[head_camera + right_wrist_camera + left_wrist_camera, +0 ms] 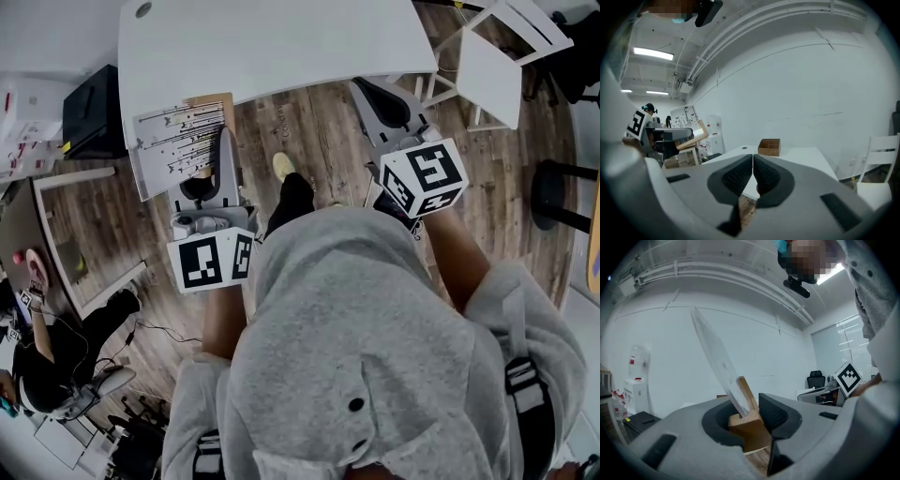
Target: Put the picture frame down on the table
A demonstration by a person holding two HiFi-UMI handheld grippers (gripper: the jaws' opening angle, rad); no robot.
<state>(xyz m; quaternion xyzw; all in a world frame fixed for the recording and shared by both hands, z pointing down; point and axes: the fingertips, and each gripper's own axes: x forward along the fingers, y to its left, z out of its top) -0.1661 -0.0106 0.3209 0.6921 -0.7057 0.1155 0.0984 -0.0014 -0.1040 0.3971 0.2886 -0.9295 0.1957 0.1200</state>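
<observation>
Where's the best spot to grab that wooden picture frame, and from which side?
By the wooden rim at a corner, coming in edge-on so the jaws close across its thin depth. The left gripper holds the wooden picture frame that way: jaws on wood, clear pane jutting up beyond them. The wood offers flat, firm faces; the pane looks likely slippery.
</observation>
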